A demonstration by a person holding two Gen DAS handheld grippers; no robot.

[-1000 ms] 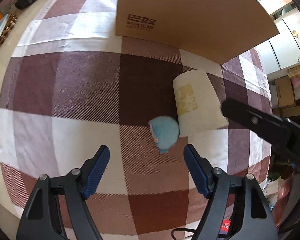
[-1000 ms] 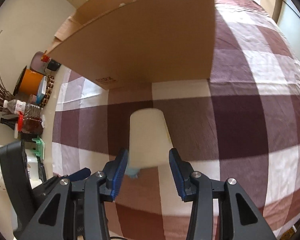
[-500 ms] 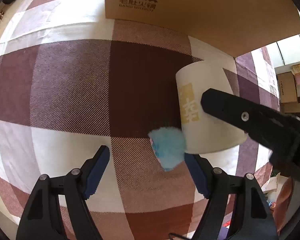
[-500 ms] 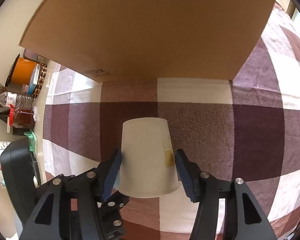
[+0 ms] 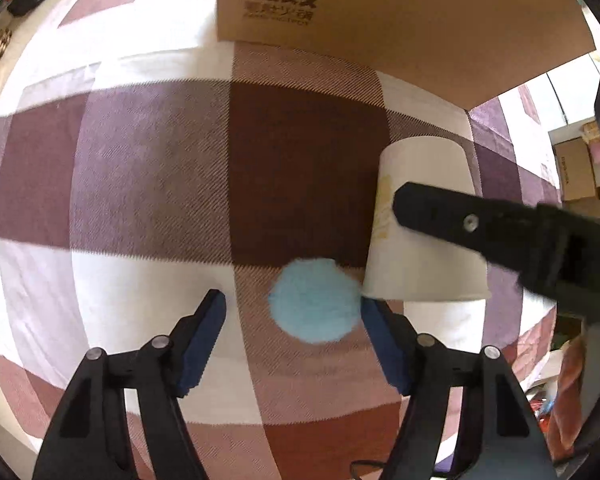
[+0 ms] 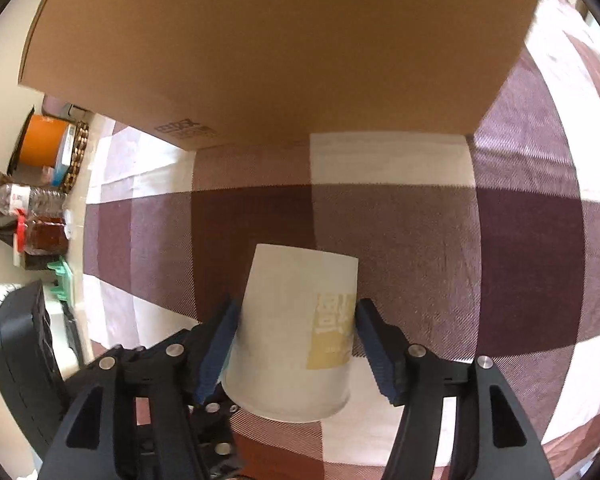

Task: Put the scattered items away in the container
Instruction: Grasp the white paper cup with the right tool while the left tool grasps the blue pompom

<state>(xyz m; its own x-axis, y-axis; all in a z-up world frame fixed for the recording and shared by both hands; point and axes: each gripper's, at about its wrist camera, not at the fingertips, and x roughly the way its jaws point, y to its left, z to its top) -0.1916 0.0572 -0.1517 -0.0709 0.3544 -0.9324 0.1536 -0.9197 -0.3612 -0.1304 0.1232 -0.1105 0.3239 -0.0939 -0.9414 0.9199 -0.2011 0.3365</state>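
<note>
A fluffy light-blue ball (image 5: 314, 300) lies on the checked cloth, touching the rim of an upturned white paper cup (image 5: 420, 216). My left gripper (image 5: 291, 300) points down over the ball. Its jaws are closing: the right pad sits at the ball's edge and the left pad stands well clear. My right gripper (image 6: 296, 304) straddles the cup (image 6: 296, 340), its jaws opening, with the blue pads close beside the cup's walls. One of its black fingers (image 5: 480, 224) crosses the cup in the left wrist view. The open cardboard box (image 6: 280, 40) stands just behind.
Bottles (image 6: 32, 216) and an orange container (image 6: 40, 140) crowd the table's left edge, and a black device (image 6: 16, 360) stands nearer. Cardboard boxes (image 5: 576, 168) sit on the floor beyond the right edge. The box wall (image 5: 380, 20) is close ahead.
Both grippers have come down closer to the cloth. The right jaws widened and now stand on either side of the cup. The left jaws narrowed slightly around the ball.
</note>
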